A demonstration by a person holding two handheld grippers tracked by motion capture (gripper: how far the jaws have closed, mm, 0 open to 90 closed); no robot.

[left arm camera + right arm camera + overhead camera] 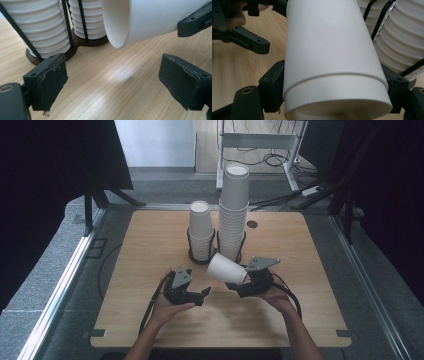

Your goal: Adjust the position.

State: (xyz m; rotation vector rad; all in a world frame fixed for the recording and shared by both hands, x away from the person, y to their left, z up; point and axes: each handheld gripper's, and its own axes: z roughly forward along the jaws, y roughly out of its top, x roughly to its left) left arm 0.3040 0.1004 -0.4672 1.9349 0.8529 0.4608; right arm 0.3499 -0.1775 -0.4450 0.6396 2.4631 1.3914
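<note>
A: From the high view, how far along? 
B: The right gripper [239, 285] is clamped on a paper cup [227, 268], lying sideways above the table [150, 240], just near of the two cup stacks [233, 210]. I'd judge stacking or separating it is left.
A: The left gripper view? 
B: The left gripper [112, 82] has jaws apart, nothing between, cup mouth beyond.
A: And the right gripper view? 
B: A seam: two nested cups, unseen from above
</note>
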